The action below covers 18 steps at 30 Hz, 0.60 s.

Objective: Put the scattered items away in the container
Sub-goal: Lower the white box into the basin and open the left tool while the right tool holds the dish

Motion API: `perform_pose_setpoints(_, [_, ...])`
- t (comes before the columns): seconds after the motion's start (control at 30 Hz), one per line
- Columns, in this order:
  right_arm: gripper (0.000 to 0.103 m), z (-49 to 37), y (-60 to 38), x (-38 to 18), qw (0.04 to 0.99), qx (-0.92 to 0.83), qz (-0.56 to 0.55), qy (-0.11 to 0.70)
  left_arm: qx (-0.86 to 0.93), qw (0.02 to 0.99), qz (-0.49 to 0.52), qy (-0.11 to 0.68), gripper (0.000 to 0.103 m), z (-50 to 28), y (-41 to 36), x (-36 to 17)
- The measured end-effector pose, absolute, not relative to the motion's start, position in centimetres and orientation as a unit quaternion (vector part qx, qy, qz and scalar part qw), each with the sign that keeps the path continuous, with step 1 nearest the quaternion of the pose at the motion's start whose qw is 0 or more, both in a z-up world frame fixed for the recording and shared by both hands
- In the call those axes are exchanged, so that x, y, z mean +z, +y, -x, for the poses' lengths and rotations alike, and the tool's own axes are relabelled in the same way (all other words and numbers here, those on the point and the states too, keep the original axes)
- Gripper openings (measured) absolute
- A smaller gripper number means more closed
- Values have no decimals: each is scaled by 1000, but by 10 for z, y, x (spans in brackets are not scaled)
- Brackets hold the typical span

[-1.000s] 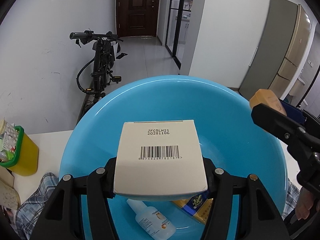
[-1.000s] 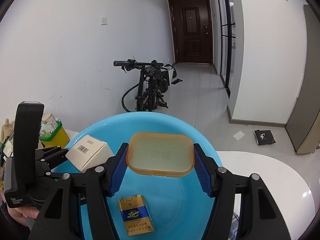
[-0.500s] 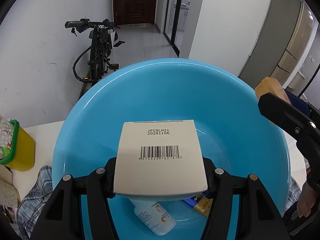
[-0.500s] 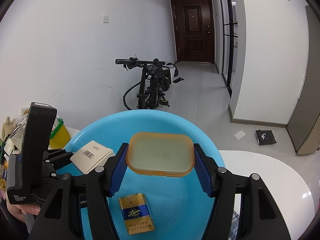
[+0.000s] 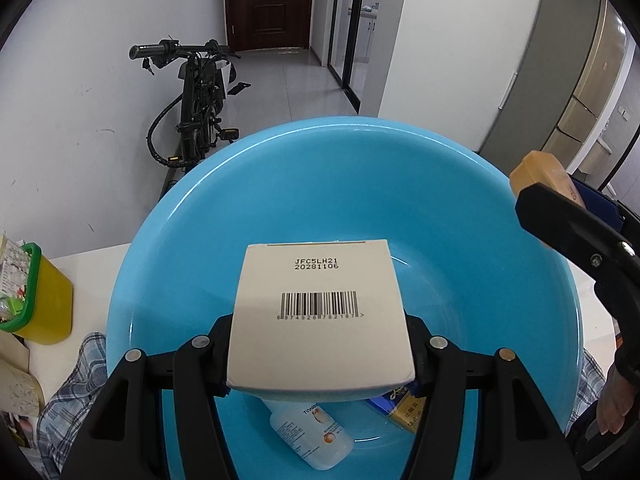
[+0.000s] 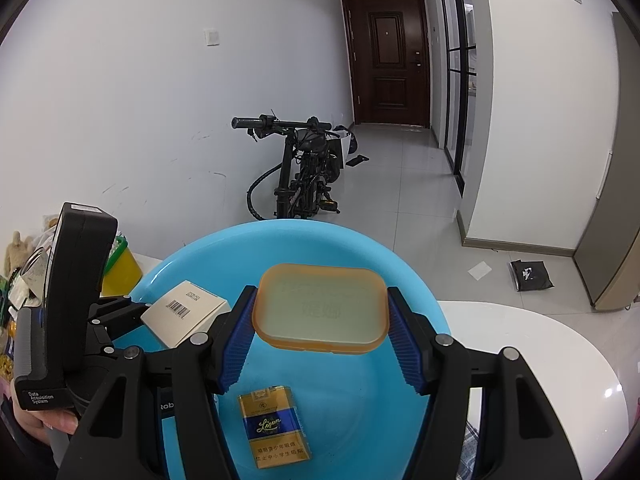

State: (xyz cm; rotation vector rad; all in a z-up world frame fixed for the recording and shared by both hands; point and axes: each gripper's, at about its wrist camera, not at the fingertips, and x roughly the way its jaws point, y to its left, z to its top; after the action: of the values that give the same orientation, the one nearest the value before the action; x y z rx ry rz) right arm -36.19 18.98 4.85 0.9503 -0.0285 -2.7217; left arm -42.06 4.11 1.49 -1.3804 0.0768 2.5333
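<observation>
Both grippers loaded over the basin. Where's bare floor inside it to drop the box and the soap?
Bare: the basin's far half, beyond the white box and orange soap. Crowded: the near floor, where the small bottle lies beside the cigarette pack.

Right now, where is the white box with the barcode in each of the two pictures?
Left wrist view: the white box fills the lower middle, clamped in the left gripper over the blue basin.
Right wrist view: the same box sits small at the left, beside the orange case in the right gripper.
Shared landmark: the black bicycle by the wall.
</observation>
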Motion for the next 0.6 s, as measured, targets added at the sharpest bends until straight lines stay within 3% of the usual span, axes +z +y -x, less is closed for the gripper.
perform_pose_setpoints(0.6, [61, 362, 191, 48, 130, -936, -327, -9, 873, 122, 471, 34, 63, 418, 43, 14])
